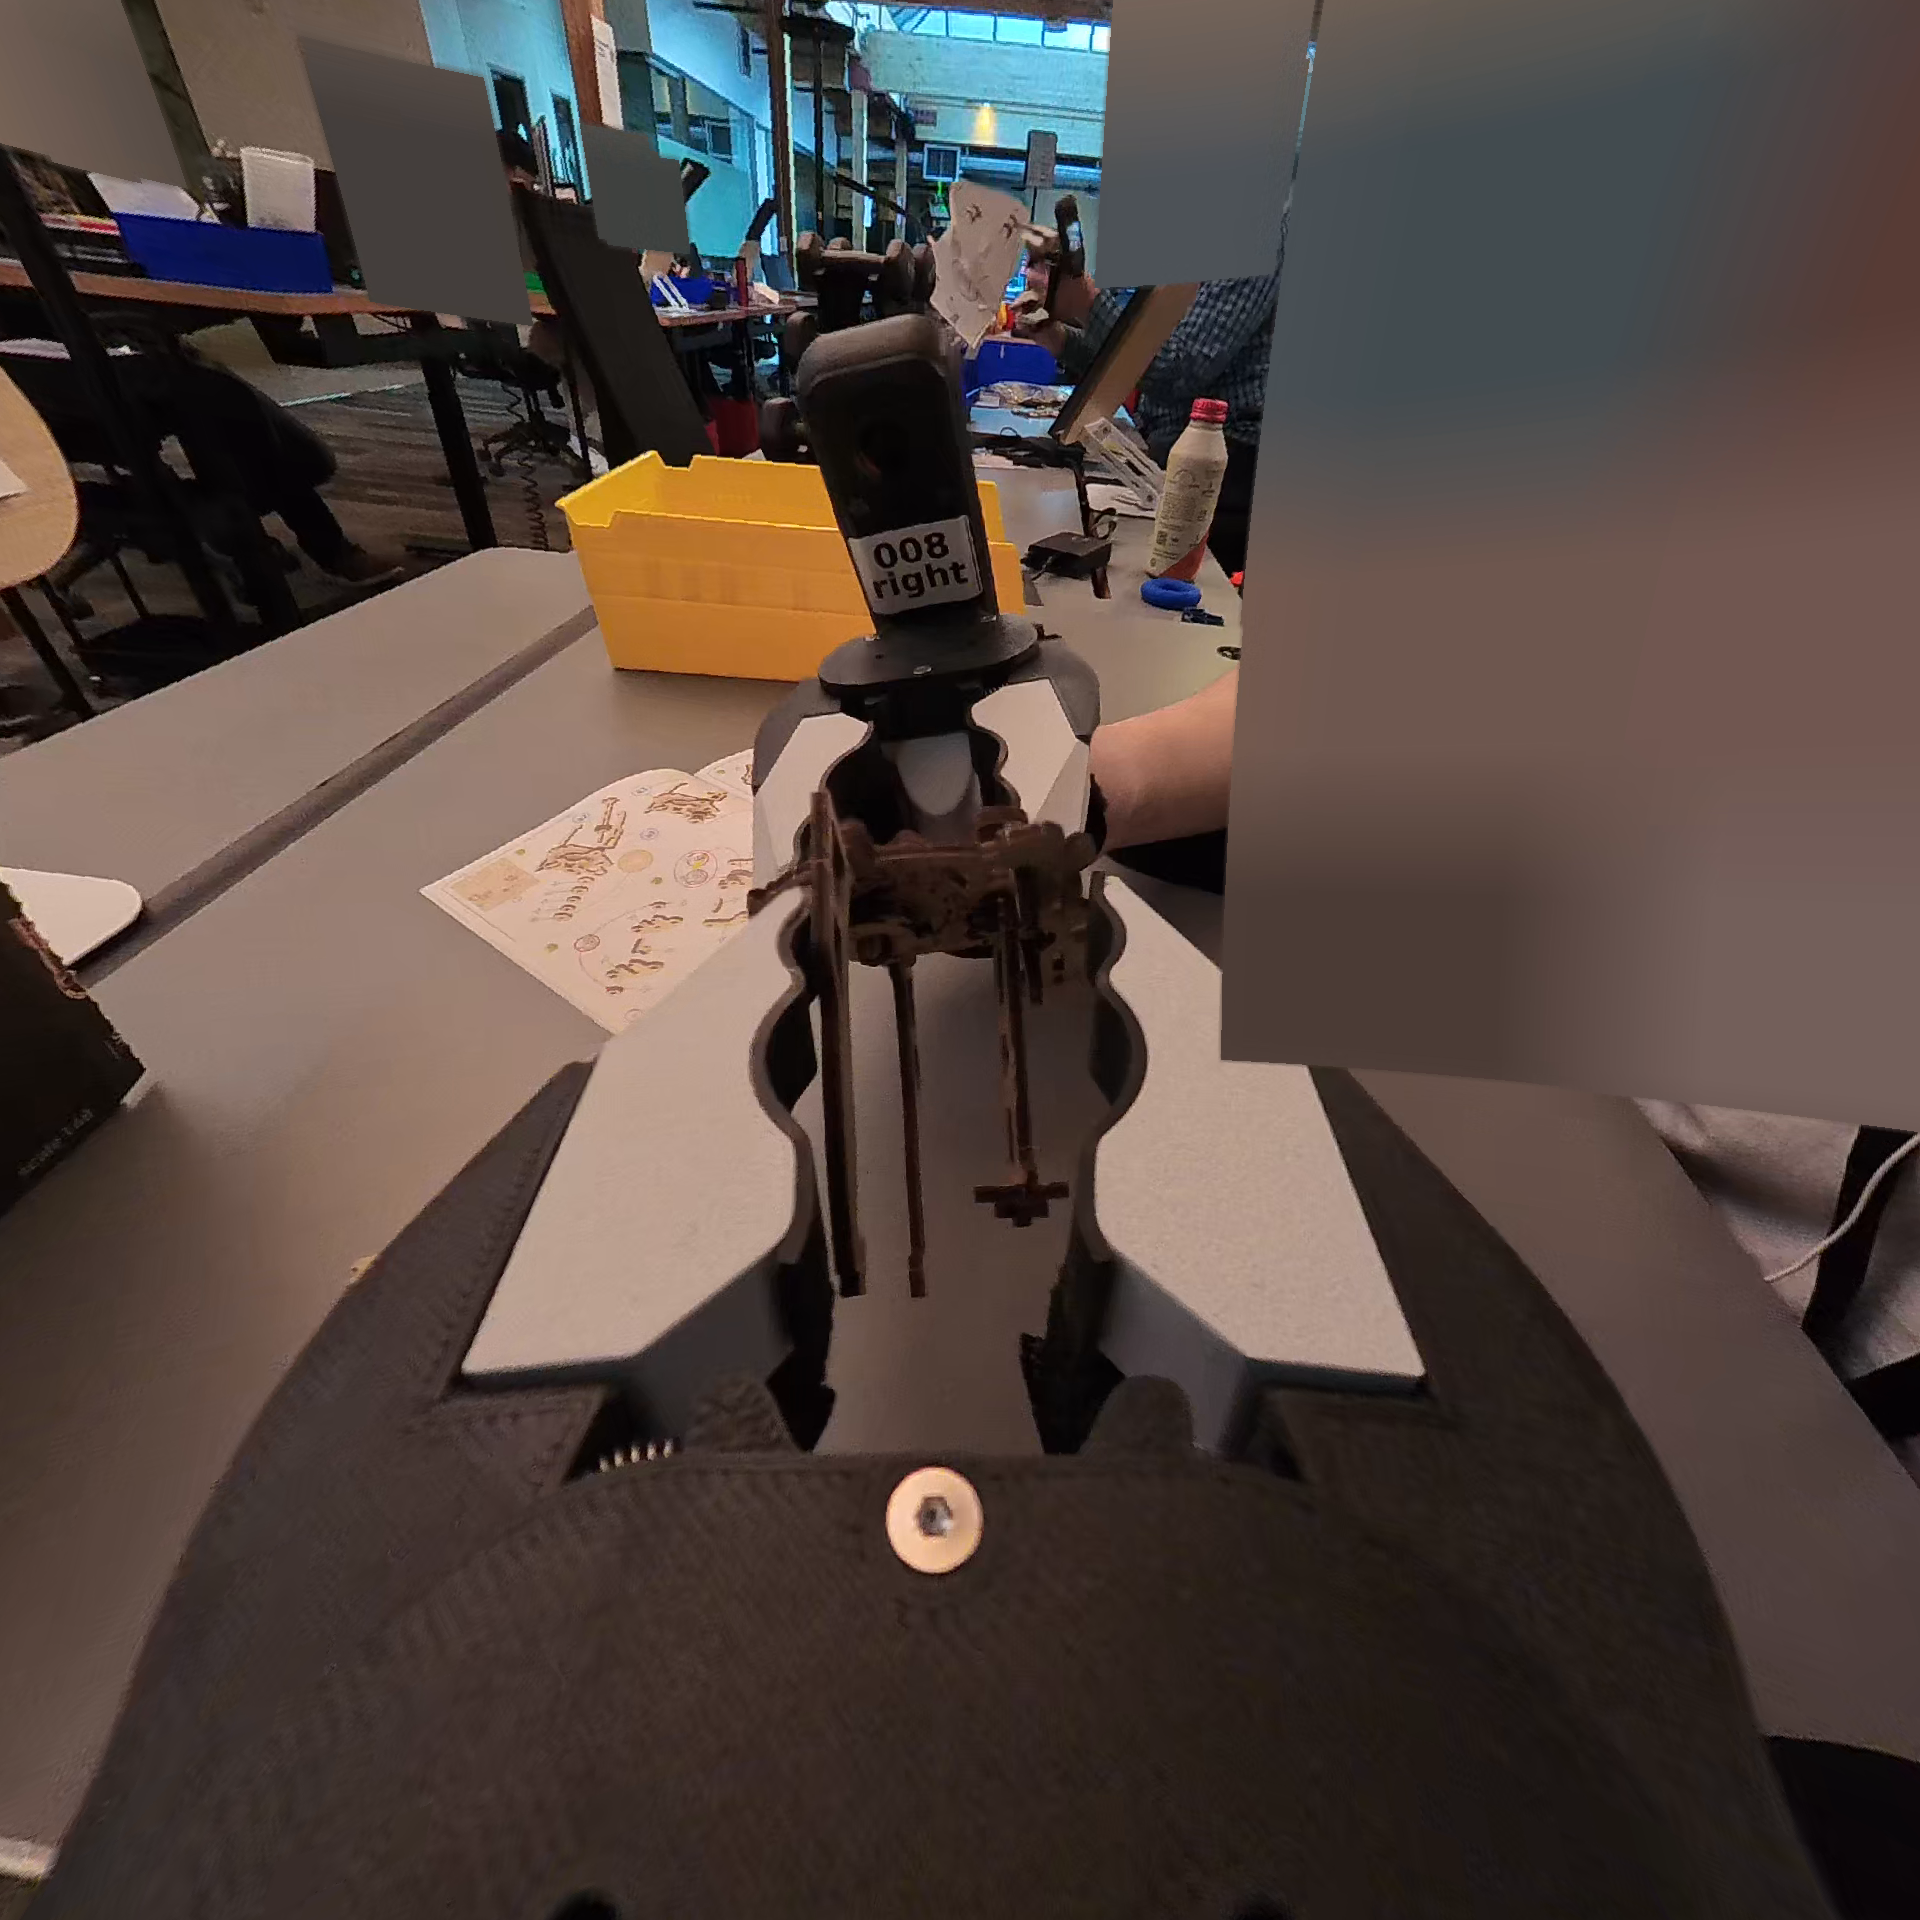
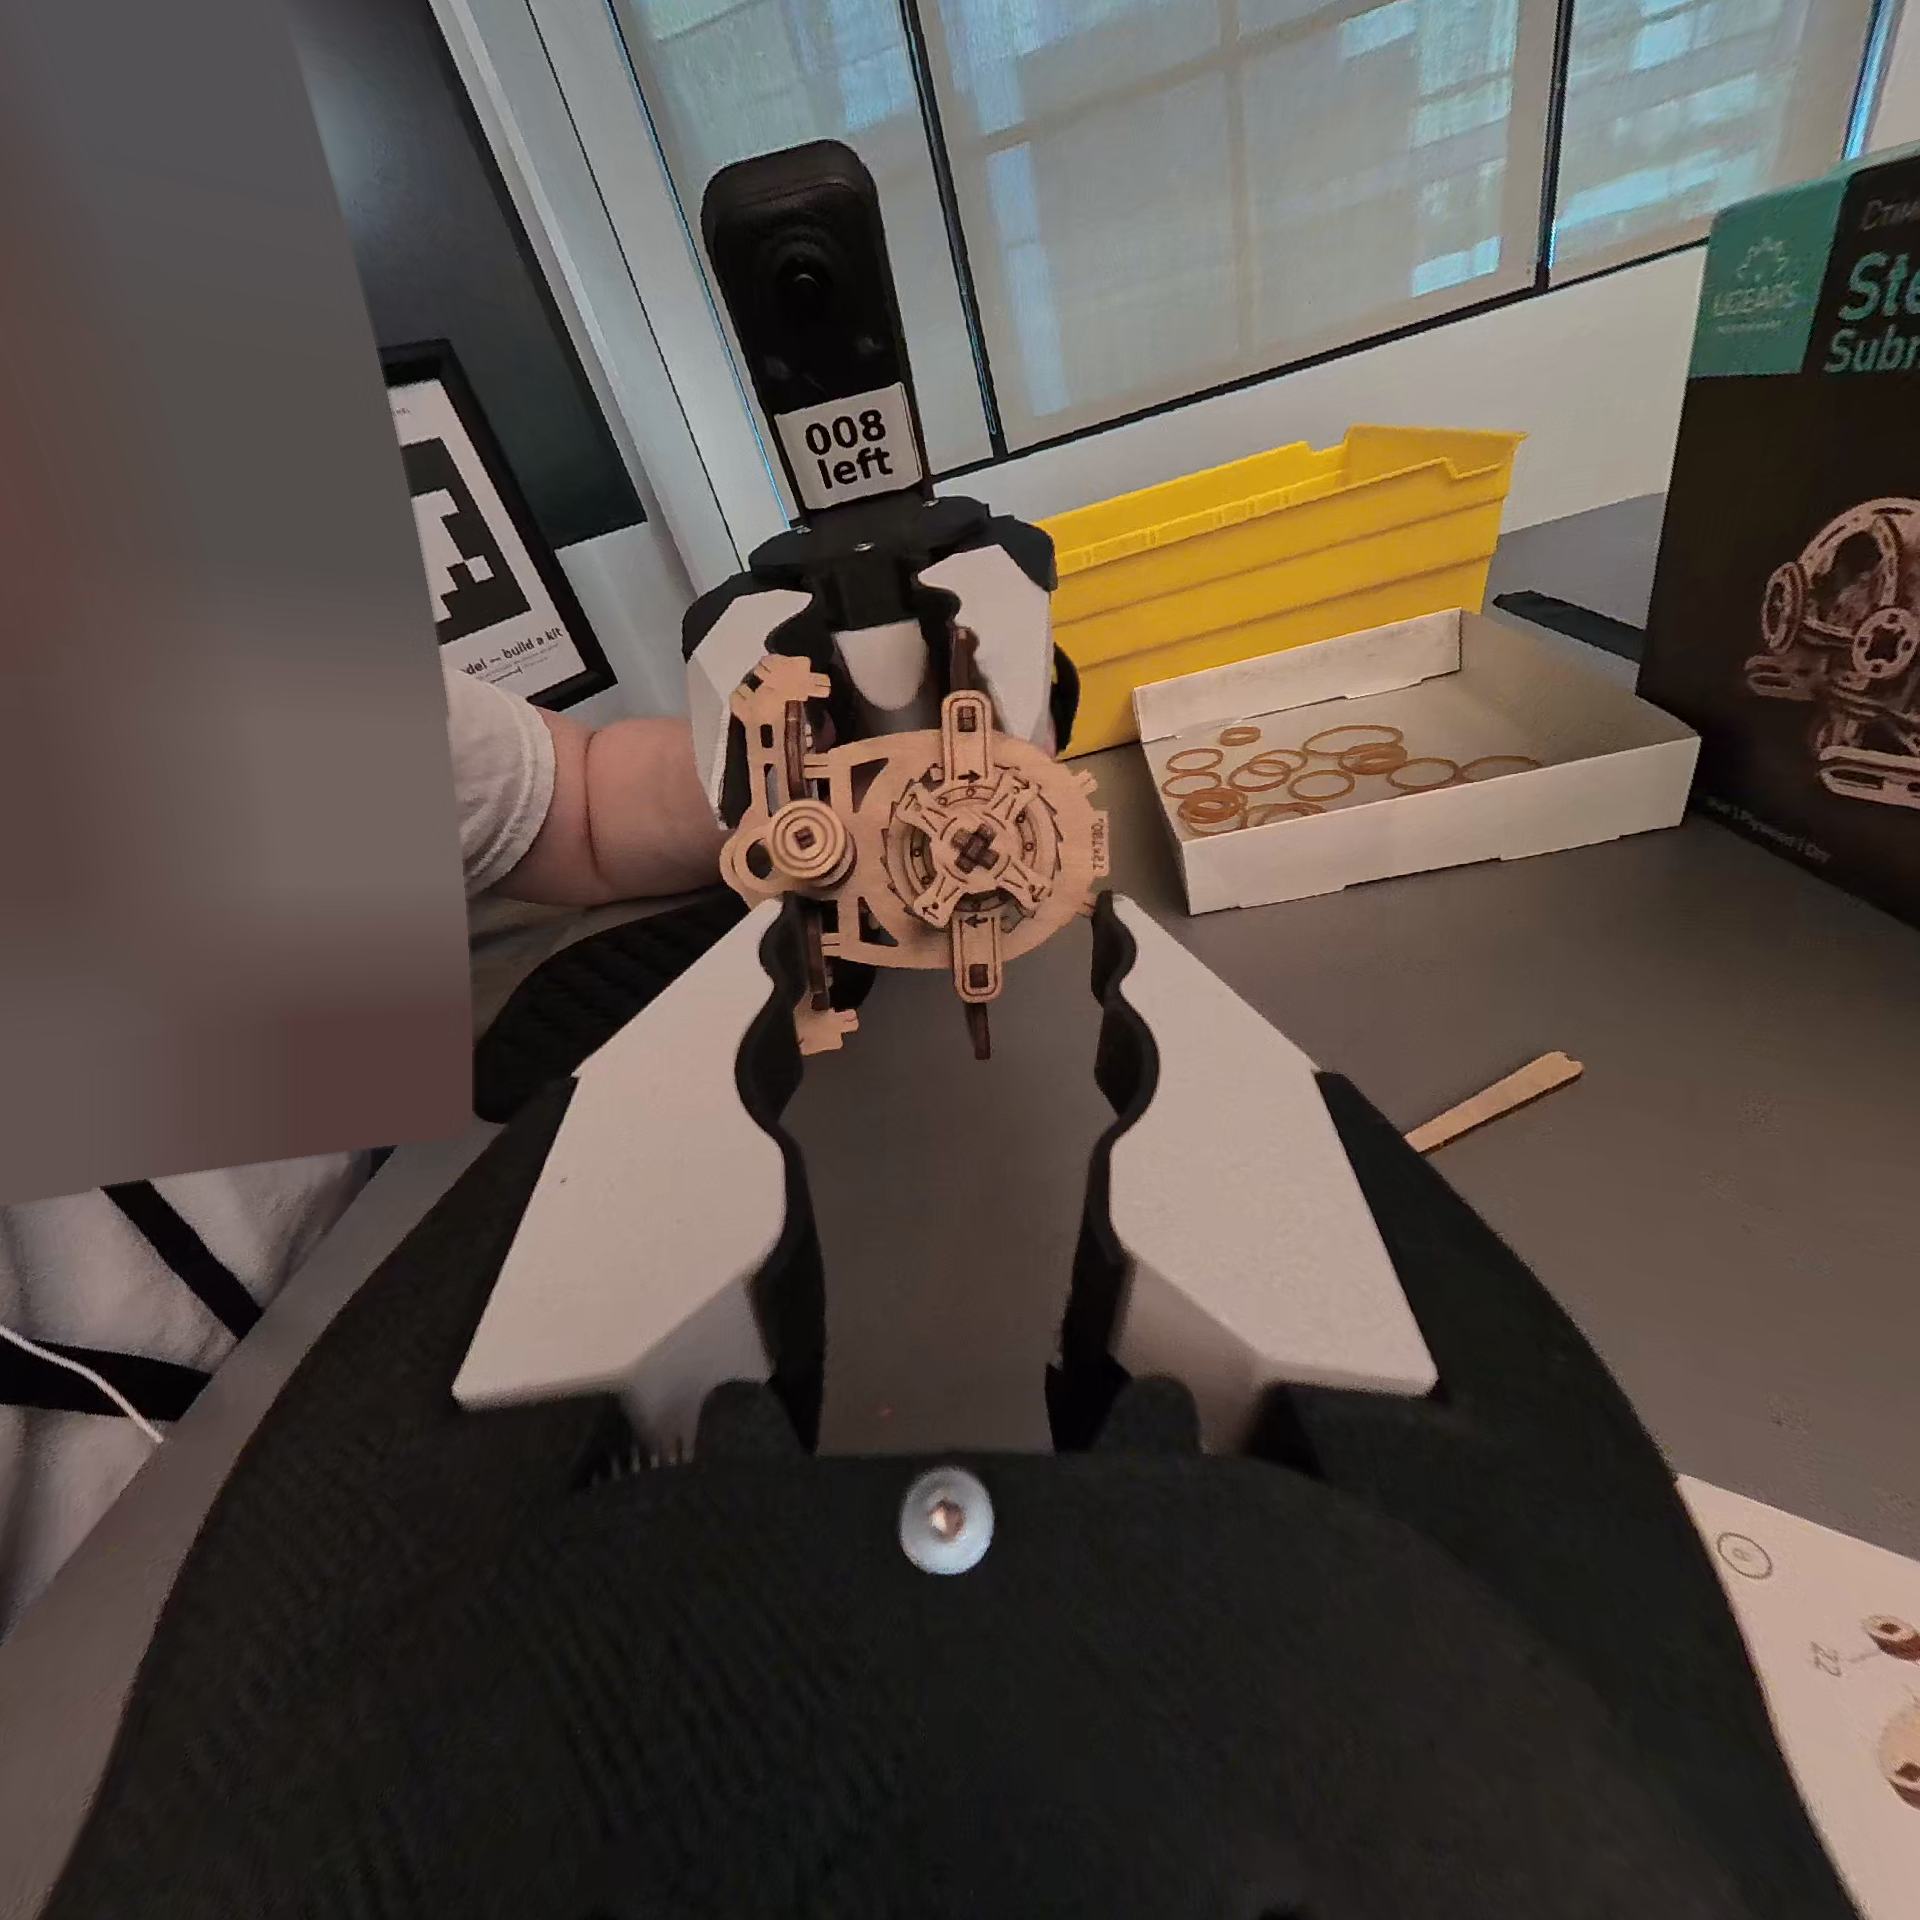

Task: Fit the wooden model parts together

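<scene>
Wooden gear assembly (image 2: pixel 914 852) is held in the air between the 2 grippers, above the grey table (image 1: pixel 312 1039). Left gripper (image 1: pixel 940 935): fingers closed part way onto the assembly's plates, which run back between them; the grip appears to be here. Right gripper (image 2: pixel 935 914): fingers spread wide, tips just short of the assembly's face, holding nothing; whether the tips touch the rim I cannot tell.

Key relation: the gear face with its cross hub points straight at the right gripper, long axis of the plates lying along the left fingers. The 2 grippers face each other head-on. Judgement: the right gripper is the free one for the next part.

Nearby: yellow bin (image 2: pixel 1278 551), tray of rubber bands (image 2: pixel 1455 831), instruction sheet (image 1: pixel 592 894).
</scene>
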`<state>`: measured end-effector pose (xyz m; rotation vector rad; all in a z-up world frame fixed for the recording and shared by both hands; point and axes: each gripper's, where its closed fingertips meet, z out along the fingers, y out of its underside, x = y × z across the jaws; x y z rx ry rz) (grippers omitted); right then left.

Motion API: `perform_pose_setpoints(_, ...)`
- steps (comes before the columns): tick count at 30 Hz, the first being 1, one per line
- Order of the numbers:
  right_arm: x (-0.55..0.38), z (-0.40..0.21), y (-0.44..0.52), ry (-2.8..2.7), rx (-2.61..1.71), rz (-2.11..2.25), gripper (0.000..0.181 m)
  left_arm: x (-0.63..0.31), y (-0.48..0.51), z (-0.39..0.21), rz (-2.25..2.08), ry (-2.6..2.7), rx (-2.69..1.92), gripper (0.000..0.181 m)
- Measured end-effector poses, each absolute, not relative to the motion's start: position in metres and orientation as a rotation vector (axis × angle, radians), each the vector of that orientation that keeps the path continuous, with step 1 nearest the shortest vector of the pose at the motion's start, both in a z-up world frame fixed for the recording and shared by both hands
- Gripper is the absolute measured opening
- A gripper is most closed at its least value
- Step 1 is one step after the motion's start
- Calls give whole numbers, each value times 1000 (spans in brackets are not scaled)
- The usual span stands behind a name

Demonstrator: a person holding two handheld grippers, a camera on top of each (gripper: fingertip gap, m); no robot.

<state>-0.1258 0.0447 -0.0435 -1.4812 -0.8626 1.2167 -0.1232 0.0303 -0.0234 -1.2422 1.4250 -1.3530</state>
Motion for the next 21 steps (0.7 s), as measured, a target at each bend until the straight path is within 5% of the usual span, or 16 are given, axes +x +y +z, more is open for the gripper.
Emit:
perform_pose_setpoints(5,-128,-43,41,-845,-1489,1316,54,-125,34,-23,-1355,1424,-1230,75)
perform_pose_setpoints(21,-134,-51,37,-884,-1495,1326,54,-123,26,-24,-1343,1429,-1180,50)
